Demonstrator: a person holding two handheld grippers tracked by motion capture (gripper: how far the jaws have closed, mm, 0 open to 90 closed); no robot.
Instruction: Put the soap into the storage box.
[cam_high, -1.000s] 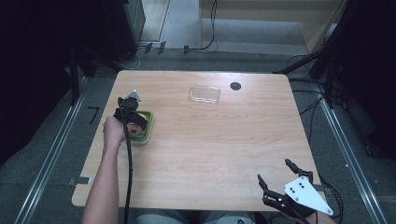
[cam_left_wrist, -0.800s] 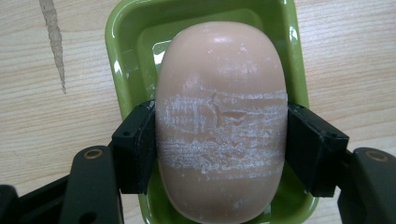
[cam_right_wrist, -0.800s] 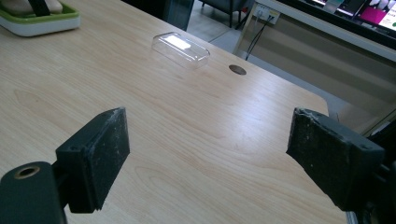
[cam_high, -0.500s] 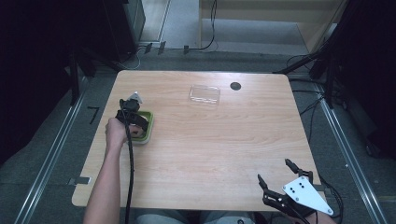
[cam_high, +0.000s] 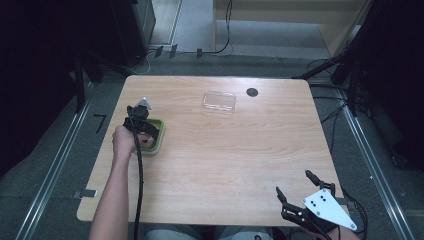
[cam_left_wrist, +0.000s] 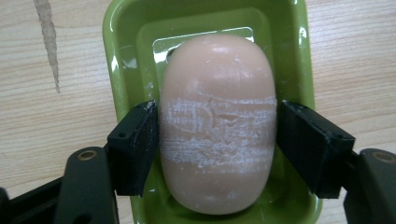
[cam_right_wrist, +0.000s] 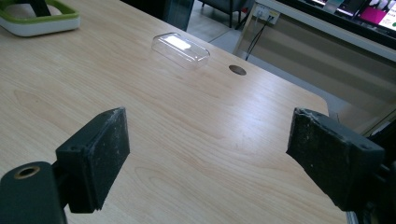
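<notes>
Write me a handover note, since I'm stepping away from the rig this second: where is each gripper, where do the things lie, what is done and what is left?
Left gripper: jaws set on both sides of the pink soap bar, which lies in the green soap dish at the table's left side. The pads look to be touching the bar; whether it is lifted cannot be told.
Right gripper: open, holding nothing, at the near right corner of the table.
The clear plastic lid lies apart, toward the far edge near the dark round hole.
Done: soap gripped. Probably left: lift the soap out, or fit the lid.
</notes>
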